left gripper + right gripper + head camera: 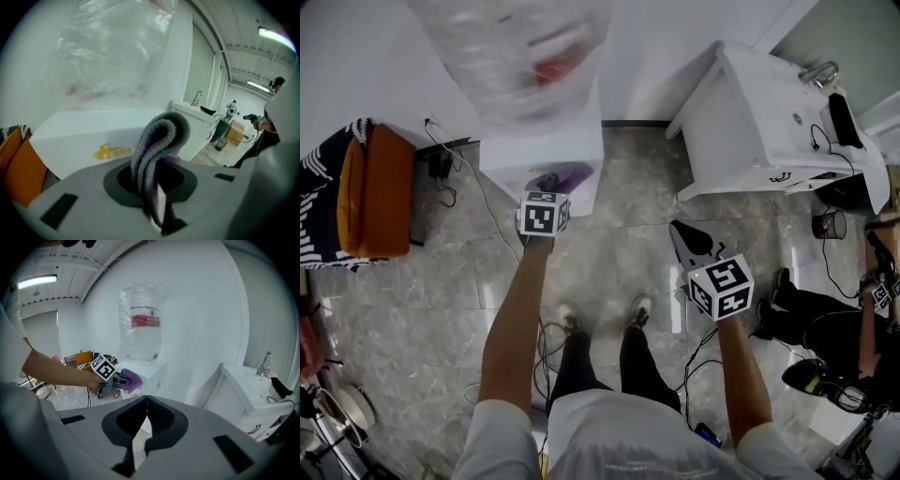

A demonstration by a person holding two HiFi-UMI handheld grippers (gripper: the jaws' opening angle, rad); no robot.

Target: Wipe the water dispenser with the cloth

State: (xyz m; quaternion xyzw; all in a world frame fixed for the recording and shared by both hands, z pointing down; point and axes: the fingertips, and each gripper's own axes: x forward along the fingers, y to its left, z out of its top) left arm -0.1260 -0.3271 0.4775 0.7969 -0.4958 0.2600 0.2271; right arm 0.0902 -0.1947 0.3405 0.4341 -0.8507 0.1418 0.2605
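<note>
Cloth (157, 140), grey and purple, looks soft, light and floppy, so a pinch on a folded bunch suits it; it is doubled into a loop and clamped in the left claw (157, 201), poking out at twelve o'clock towards the white water dispenser (93, 136), near its top front edge. Right claw (142, 425) is pressed together on nothing, well apart at four o'clock of the dispenser

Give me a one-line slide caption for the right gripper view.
Shut, empty right gripper faces the water dispenser as the left gripper holds a cloth beside it.
</note>
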